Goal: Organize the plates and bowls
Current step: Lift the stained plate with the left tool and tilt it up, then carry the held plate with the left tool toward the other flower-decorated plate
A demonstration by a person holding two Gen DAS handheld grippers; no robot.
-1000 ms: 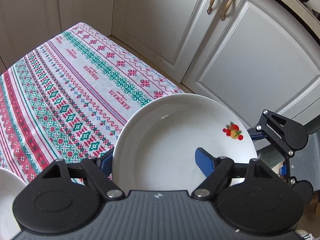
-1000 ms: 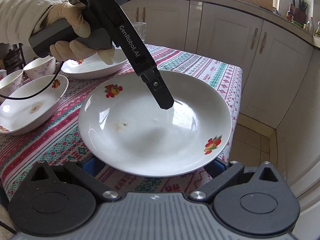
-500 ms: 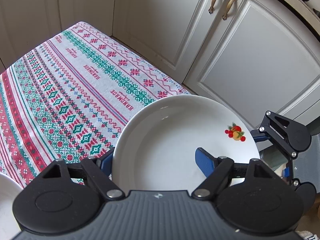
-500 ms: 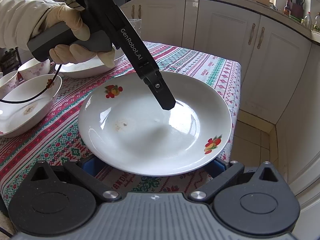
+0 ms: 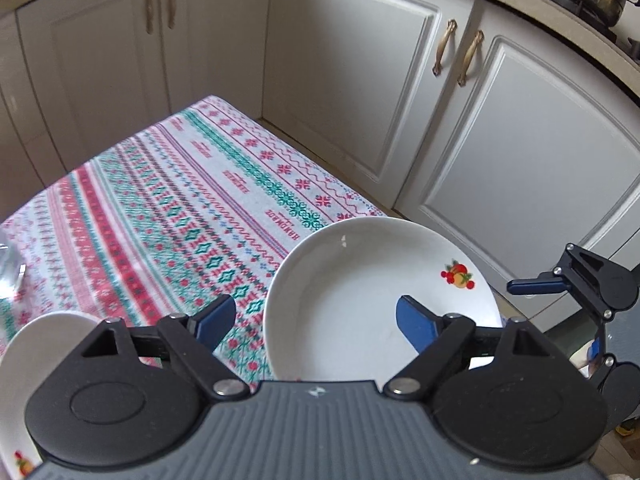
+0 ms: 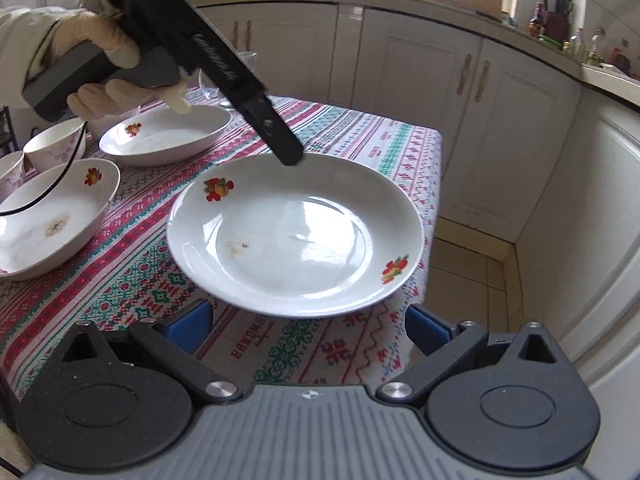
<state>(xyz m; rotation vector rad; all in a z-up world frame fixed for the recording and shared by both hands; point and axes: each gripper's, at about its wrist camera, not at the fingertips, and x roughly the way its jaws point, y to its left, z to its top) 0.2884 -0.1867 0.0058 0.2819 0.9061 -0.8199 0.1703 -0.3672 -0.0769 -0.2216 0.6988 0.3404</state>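
- Resting on the patterned tablecloth (image 6: pixel 132 248) near the table's corner, a white plate (image 6: pixel 296 236) with fruit decals fills the middle of the right wrist view; a small brown stain marks its well.
- Left gripper (image 5: pixel 310 318) hangs with its blue fingers (image 5: pixel 416 324) spread wide in the lower half of the left wrist view, one finger over the plate (image 5: pixel 360 292), the other over the cloth (image 5: pixel 160 208) beside it; neither pinches the rim.
- Seen from the right wrist, the left gripper's black body reaches down from the upper left of the frame in a gloved hand (image 6: pixel 100 40), its tip at the plate's far rim; whether it touches cannot be told.
- Right gripper (image 6: pixel 308 326) sits at the bottom of its frame, blue fingers (image 6: pixel 188 320) parted and apart from the plate's near edge.
- Two more fruit-decal dishes lie at left: a soiled deep plate (image 6: pixel 52 220) and a second deep plate (image 6: pixel 168 136) behind it.
- Small floral bowl (image 6: pixel 54 146) stands at the left edge.
- White kitchen cabinets (image 6: pixel 440 72) line the background.
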